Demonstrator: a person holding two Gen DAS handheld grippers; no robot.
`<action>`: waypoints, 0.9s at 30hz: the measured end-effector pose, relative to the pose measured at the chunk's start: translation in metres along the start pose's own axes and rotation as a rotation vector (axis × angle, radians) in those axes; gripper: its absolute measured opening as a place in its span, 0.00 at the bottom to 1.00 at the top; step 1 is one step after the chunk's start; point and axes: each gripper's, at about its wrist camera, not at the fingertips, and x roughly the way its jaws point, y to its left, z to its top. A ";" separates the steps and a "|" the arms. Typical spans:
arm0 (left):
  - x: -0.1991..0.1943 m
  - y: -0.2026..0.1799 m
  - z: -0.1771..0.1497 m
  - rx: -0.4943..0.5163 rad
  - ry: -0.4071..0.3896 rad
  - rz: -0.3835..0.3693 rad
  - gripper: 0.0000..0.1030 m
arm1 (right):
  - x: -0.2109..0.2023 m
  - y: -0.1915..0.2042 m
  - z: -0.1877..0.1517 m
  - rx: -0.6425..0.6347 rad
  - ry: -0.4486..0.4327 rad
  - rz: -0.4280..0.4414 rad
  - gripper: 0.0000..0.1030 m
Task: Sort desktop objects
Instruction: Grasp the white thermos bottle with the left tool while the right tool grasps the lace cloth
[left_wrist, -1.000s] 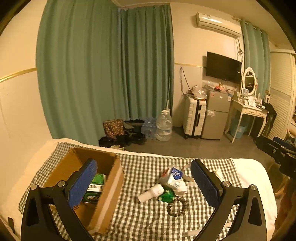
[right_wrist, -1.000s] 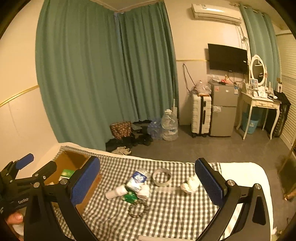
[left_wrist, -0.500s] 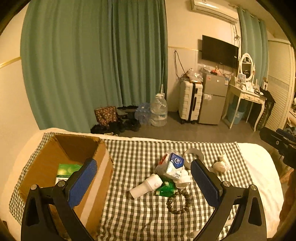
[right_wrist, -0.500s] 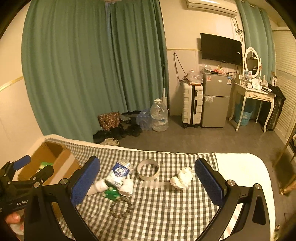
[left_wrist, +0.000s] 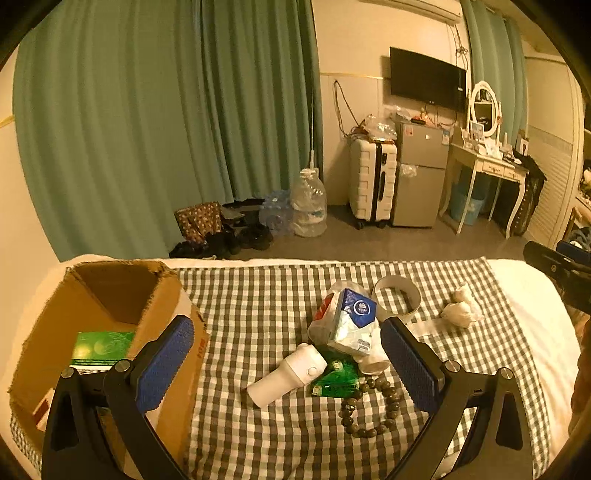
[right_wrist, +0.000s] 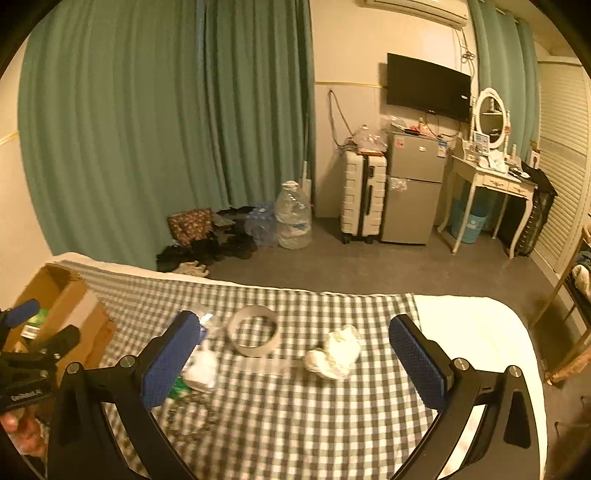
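On the checked cloth (left_wrist: 258, 314) lies a heap: a white cylinder bottle (left_wrist: 286, 374), a blue-and-white pack (left_wrist: 352, 325), a green packet (left_wrist: 338, 378) and a bead bracelet (left_wrist: 371, 410). A tape roll (left_wrist: 397, 301) (right_wrist: 253, 334) and crumpled white tissue (left_wrist: 460, 308) (right_wrist: 334, 354) lie further right. My left gripper (left_wrist: 288, 363) hangs open above the heap, holding nothing. My right gripper (right_wrist: 295, 354) is open over the tape roll and tissue, also holding nothing. A cardboard box (left_wrist: 99, 332) (right_wrist: 62, 317) at the left holds a green packet (left_wrist: 101, 347).
The cloth covers a white table (right_wrist: 476, 332) whose far edge drops to a grey floor. Beyond stand a water jug (left_wrist: 308, 206), a suitcase (left_wrist: 373, 184), a small fridge (left_wrist: 421, 173), a dressing table (left_wrist: 487, 166) and green curtains (left_wrist: 147, 129). A hand (right_wrist: 20, 428) holds the left tool.
Both views have dropped closer to the table and shifted right. The box and heap sit lower and larger in the left wrist view. Both grippers stay open; nothing was taken.
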 end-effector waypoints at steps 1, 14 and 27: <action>0.006 0.000 -0.001 -0.002 0.010 -0.002 1.00 | 0.005 -0.004 -0.002 0.005 0.004 -0.008 1.00; 0.069 -0.001 -0.025 0.018 0.091 -0.033 1.00 | 0.087 -0.027 -0.040 0.077 0.104 -0.051 1.00; 0.124 0.012 -0.059 -0.006 0.170 -0.051 1.00 | 0.144 -0.040 -0.055 0.110 0.115 -0.122 1.00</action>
